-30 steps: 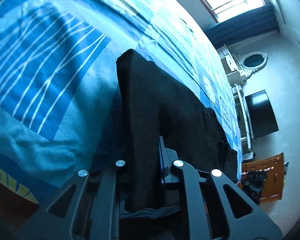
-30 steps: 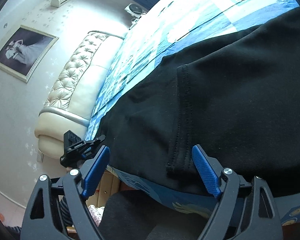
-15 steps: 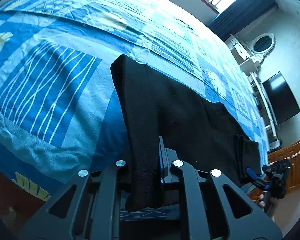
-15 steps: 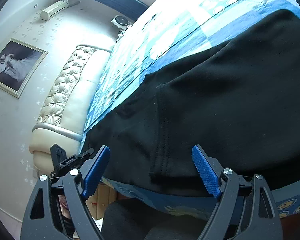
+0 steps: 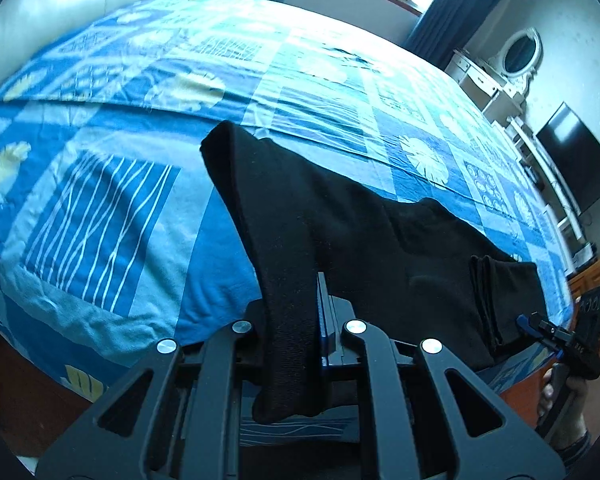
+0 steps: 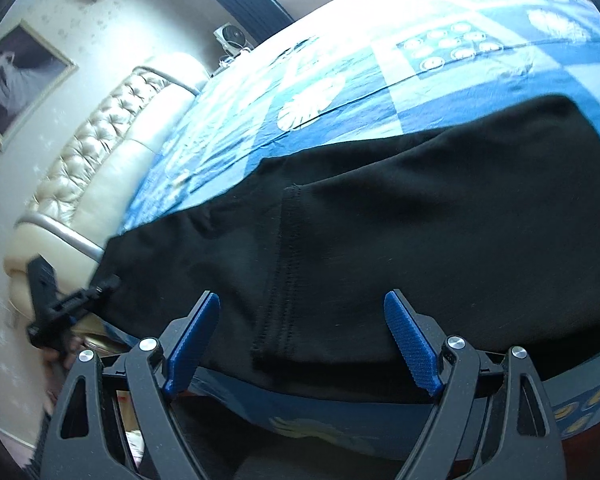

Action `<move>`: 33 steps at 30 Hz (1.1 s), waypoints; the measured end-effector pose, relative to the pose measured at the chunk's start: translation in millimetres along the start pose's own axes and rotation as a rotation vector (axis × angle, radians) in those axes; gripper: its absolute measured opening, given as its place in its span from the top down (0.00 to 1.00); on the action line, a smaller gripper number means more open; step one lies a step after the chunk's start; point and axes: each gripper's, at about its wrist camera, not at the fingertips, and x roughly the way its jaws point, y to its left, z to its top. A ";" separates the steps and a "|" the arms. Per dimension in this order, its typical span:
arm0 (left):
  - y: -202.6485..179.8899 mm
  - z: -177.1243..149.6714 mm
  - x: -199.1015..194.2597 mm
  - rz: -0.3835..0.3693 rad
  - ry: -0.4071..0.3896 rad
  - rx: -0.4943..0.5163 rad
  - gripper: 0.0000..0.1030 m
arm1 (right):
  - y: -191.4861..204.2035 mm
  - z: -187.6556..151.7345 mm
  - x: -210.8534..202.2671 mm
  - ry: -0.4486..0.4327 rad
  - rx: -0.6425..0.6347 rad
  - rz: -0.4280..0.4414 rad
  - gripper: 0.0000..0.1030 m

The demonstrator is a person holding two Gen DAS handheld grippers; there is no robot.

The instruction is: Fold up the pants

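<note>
The left gripper (image 5: pixel 300 320) is clamped on a cuff of the black pants (image 5: pixel 340 220) at the bed's (image 5: pixel 100 200) near edge; the right gripper (image 6: pixel 300 340) gapes wide over the other end, holding nothing.

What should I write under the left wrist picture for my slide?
Left tool pinches one end of the black pants above the blue patterned bedspread.

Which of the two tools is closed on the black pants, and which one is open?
The left tool is closed on the pants, pinching one end. The right tool is open: its blue fingers stand wide apart, gripping nothing.
</note>
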 end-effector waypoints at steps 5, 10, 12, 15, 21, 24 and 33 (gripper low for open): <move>-16.3 2.8 -6.9 -0.002 -0.001 0.007 0.88 | 0.0 2.6 -5.8 -0.013 -0.026 -0.058 0.19; -34.2 7.1 -14.4 -0.006 0.002 0.008 0.88 | -5.9 7.0 -13.7 -0.036 -0.001 -0.063 0.19; -44.1 9.2 -17.5 -0.004 0.004 0.013 0.88 | -7.4 8.1 -16.4 -0.045 0.004 -0.065 0.19; -59.1 12.0 -21.4 -0.010 0.005 0.022 0.88 | -9.1 9.7 -21.1 -0.060 0.015 -0.068 0.19; -96.6 14.2 -27.6 -0.012 -0.002 0.067 0.88 | -16.9 14.3 -30.8 -0.095 0.050 -0.074 0.19; -118.6 14.7 -29.5 -0.022 -0.007 0.094 0.88 | -18.3 15.8 -36.2 -0.109 0.061 -0.073 0.19; -193.5 6.0 -19.5 -0.036 0.000 0.201 0.88 | -29.7 22.7 -52.2 -0.153 0.114 -0.057 0.19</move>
